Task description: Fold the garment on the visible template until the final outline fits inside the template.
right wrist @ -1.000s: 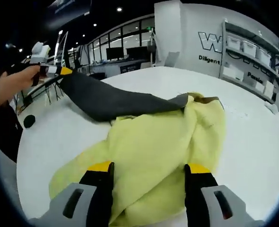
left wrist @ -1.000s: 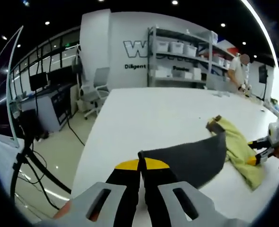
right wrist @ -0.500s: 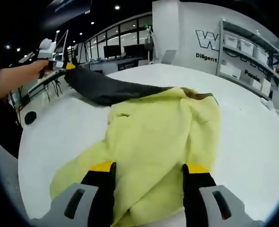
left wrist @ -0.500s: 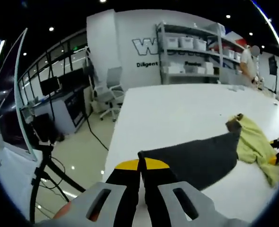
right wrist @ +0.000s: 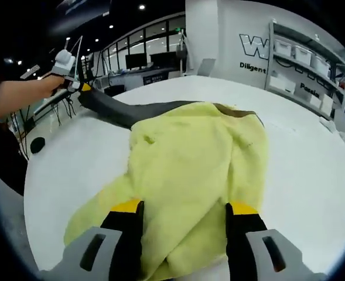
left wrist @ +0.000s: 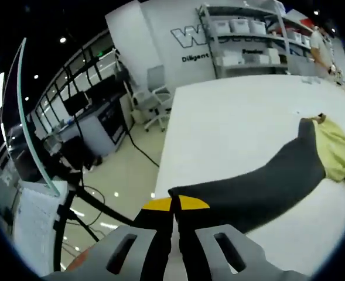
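While the left tongs (left wrist: 173,218) clamp the dark grey cloth sleeve (left wrist: 260,184), the soft yellow garment (right wrist: 201,170) lies on the white table (right wrist: 301,158). Right tongs (right wrist: 184,225) stand apart over it. Wall lettering reads "Diligent" (left wrist: 195,58).

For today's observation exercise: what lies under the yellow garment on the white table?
Under the yellow garment only the white table shows around its edges. A dark grey sleeve runs out from its far side to the left gripper. Whatever lies beneath the cloth, any template included, is covered.
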Action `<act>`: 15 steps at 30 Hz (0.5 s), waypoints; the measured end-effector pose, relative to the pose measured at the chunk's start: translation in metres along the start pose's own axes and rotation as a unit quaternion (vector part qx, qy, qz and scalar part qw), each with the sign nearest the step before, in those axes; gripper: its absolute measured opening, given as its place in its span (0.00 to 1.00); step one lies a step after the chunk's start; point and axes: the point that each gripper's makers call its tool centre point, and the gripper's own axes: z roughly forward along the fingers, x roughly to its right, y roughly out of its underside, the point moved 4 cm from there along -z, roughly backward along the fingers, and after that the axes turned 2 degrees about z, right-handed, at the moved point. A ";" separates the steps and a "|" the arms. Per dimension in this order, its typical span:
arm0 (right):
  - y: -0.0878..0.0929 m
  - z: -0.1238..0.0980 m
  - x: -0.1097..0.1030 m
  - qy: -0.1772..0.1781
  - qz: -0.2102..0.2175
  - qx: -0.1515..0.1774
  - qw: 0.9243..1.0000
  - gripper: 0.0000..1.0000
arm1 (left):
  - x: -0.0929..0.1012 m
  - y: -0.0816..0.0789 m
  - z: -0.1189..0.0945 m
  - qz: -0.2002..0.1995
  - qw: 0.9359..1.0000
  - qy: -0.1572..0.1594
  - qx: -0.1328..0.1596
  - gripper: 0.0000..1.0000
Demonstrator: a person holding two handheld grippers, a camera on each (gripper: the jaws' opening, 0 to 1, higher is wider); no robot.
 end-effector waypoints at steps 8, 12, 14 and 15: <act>0.000 -0.001 0.000 0.002 0.001 -0.004 1.000 0.58 | 0.023 0.046 0.012 0.050 0.995 0.012 -0.086 0.00; 0.001 -0.001 -0.001 0.003 0.002 -0.002 1.000 0.58 | 0.022 0.053 0.010 0.036 0.996 0.007 -0.081 0.00; 0.001 -0.001 -0.001 0.004 0.002 -0.001 1.000 0.58 | 0.022 0.053 0.009 0.043 0.995 0.010 -0.088 0.00; 0.001 -0.001 -0.001 0.004 0.002 0.000 1.000 0.58 | 0.021 0.053 0.008 0.043 0.995 0.008 -0.090 0.01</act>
